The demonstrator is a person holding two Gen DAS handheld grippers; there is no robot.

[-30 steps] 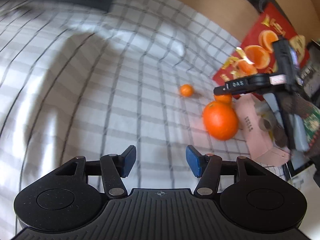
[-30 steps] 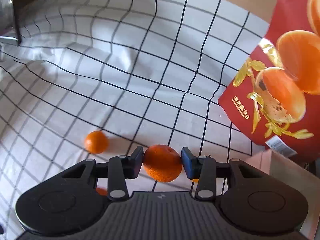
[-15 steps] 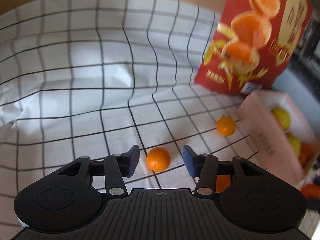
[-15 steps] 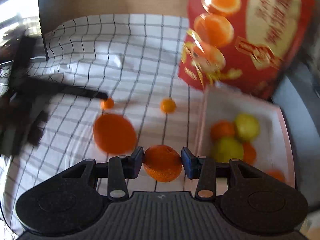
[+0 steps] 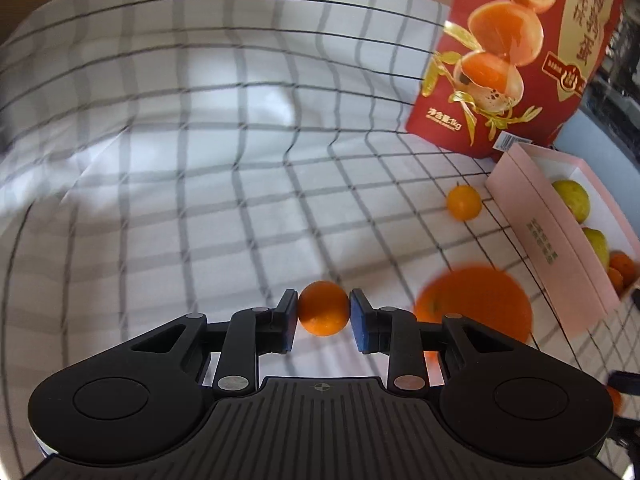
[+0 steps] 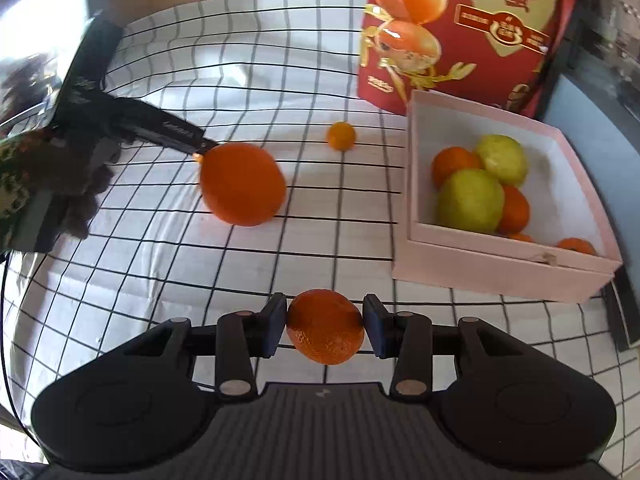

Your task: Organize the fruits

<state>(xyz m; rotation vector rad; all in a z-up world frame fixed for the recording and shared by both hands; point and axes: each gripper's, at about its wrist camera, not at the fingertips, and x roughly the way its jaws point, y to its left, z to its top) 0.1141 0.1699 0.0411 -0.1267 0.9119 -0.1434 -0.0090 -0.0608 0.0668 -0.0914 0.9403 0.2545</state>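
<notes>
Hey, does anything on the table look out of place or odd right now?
Nothing looks spilled or damaged. Two fruits lie loose on the checked cloth outside the pink box: a large orange and a tiny orange. Each gripper's jaws clamp another small orange. The cloth is wrinkled, nothing more.
</notes>
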